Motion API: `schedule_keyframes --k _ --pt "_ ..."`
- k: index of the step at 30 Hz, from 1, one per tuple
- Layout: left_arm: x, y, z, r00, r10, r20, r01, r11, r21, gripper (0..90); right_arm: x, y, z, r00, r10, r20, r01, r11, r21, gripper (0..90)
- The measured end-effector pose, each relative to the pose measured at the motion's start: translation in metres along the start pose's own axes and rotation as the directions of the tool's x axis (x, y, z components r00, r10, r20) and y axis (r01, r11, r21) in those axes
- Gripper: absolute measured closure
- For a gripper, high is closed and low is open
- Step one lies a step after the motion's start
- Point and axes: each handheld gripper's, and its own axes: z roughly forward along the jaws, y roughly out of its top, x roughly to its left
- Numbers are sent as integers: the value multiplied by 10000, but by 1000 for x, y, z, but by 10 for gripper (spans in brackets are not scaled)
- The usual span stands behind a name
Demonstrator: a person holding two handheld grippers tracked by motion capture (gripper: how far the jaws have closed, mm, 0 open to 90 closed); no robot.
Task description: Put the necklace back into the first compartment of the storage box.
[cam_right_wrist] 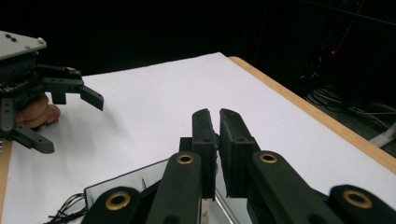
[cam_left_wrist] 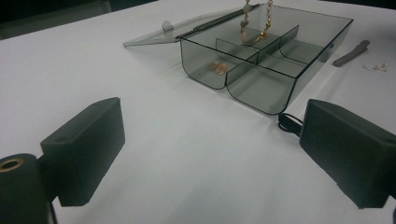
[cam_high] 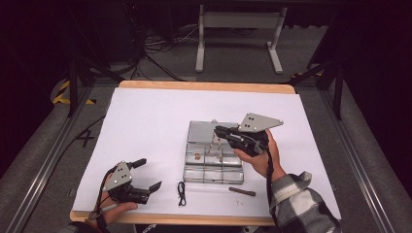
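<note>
Your right gripper (cam_high: 219, 130) sits right of frame centre in the high view, over the far half of the clear compartment box (cam_high: 213, 153). Your hand wraps the body from below, forearm in a plaid sleeve (cam_high: 296, 199) coming up from the lower right, grey plate on top, jaws pointing left across the box. Jaws are nearly together, pinching a beaded necklace (cam_left_wrist: 254, 21). In the left gripper view the strand hangs down at top centre into a back compartment of the box. In the right gripper view the jaws (cam_right_wrist: 215, 140) show a thin slit between the pads, with the box rim just below them.

Your left gripper (cam_high: 148, 174) is at the lower left of the high view, hand resting on the white surface (cam_high: 145, 126) near its front edge, jaws pointing right toward the box. Jaws are wide apart, nothing between them; in its own view they frame bare surface.

Box is centre frame, lid (cam_left_wrist: 159, 35) lying open flat at the back. A small gold item (cam_left_wrist: 218, 67) lies in a front-left compartment. A black cord (cam_high: 181, 192) lies just in front of the box, a dark clip (cam_high: 242, 191) to its right.
</note>
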Motion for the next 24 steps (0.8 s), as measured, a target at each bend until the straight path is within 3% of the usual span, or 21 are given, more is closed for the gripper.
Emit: schedule_keyframes --k 24 --pt "0 0 0 10000 57 -2 -57 10000 -15 79 1 -34 16 9990 210 -394 -171 9953 949 858"
